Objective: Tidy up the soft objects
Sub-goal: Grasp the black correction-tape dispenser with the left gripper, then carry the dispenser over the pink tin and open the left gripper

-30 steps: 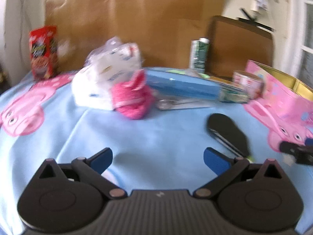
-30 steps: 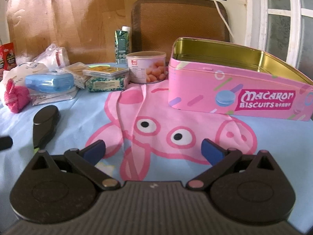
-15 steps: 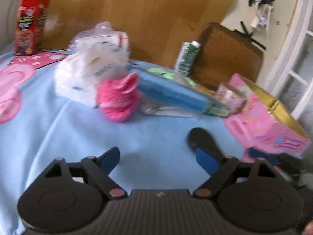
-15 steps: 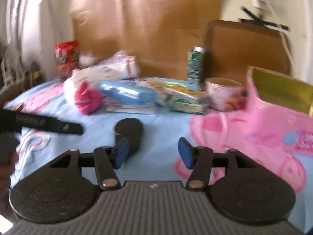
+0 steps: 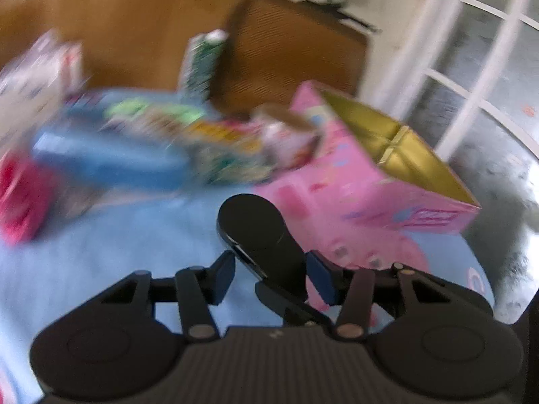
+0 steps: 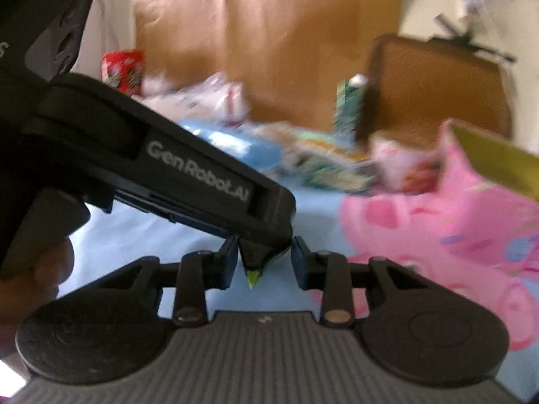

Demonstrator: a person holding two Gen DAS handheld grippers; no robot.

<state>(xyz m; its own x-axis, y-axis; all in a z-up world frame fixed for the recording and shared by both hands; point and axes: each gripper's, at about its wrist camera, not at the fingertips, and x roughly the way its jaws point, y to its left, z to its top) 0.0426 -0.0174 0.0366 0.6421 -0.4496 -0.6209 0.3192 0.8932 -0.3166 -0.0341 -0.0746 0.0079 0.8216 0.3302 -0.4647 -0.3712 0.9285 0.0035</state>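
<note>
Softness should make the black paddle-shaped object [image 5: 259, 235], lying on the blue tablecloth [image 5: 134, 252] beside the pink tin [image 5: 387, 181], light and yielding, we judge; we would pinch its narrow end. Our left gripper [image 5: 269, 277] brackets it half-open, contact unclear. Our right gripper [image 6: 262, 259] flanks its green tip, gaps showing.

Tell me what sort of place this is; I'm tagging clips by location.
Probably a home dining table: a light-blue cartoon-pig tablecloth, an open pink biscuit tin with gold lining, a brown mesh chair back, and a white-framed window.
</note>
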